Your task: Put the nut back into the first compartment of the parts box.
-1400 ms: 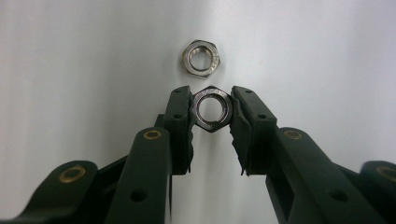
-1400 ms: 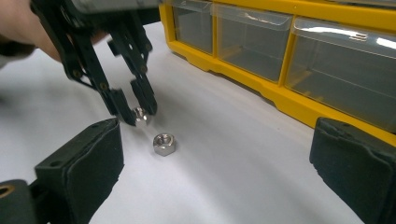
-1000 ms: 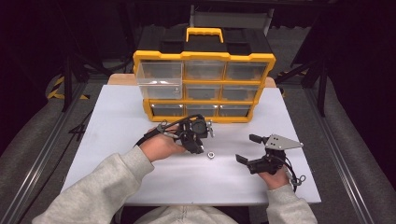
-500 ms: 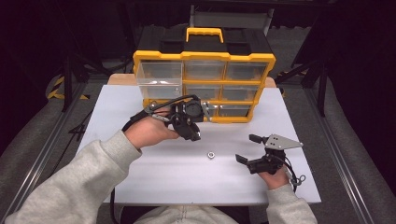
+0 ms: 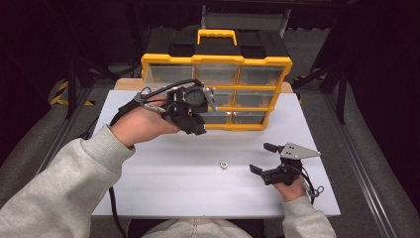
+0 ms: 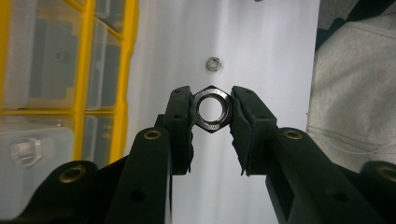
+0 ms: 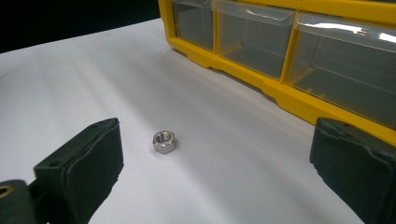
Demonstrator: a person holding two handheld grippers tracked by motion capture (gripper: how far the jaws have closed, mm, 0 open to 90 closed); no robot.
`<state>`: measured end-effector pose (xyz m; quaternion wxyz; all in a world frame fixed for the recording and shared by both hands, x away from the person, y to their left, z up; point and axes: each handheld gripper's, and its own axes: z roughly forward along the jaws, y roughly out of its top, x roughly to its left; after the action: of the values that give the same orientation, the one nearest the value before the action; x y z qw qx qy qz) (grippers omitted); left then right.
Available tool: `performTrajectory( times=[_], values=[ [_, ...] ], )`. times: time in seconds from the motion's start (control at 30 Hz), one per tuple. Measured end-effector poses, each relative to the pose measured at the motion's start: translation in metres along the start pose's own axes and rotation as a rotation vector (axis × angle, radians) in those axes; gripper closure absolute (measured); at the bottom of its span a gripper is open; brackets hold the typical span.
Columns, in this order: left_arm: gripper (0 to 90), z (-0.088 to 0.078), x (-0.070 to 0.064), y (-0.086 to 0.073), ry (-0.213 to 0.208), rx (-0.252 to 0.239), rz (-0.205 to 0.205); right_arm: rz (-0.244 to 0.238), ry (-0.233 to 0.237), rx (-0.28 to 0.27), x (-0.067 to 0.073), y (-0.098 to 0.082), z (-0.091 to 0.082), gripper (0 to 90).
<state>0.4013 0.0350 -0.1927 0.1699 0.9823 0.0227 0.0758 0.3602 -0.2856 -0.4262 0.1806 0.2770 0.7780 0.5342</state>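
Left tool point(image 6: 213, 112) clenched on a hex nut point(image 6: 212, 110), raised just before the yellow drawer box point(image 5: 216, 62).
Right tool point(image 5: 265, 158) released, near a second nut point(image 5: 224, 164) lying on the worktop point(image 5: 163, 171) short of the box. Nuts look small, stiff, slick: pinch opposite flats.

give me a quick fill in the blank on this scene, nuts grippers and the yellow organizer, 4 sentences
1. The left gripper is shut on a hex ____.
2. The second nut lies loose on the ____ table.
3. The right gripper rests near that nut with its jaws ____.
4. The drawer organizer has clear drawers in a ____ frame.

Missing words: nut; white; open; yellow
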Motion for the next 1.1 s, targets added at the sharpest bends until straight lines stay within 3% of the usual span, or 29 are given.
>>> performTrajectory(
  times=[0.1, 0.53, 1.1],
  values=[
    [69.5, -0.015, 0.004, 0.001, 0.014, -0.022, -0.021, 0.0, 0.0, 0.0, 0.0, 0.0, 0.0, 3.2],
    [69.5, -0.057, 0.021, 0.004, 0.062, -0.038, -0.053, -0.002, 0.0, 0.001, 0.0, 0.0, 0.0, 3.1],
    [69.5, -0.086, 0.049, -0.007, 0.134, -0.079, -0.155, 0.0, 0.003, -0.004, 0.0, 0.0, -0.001, 3.0]
  ],
)
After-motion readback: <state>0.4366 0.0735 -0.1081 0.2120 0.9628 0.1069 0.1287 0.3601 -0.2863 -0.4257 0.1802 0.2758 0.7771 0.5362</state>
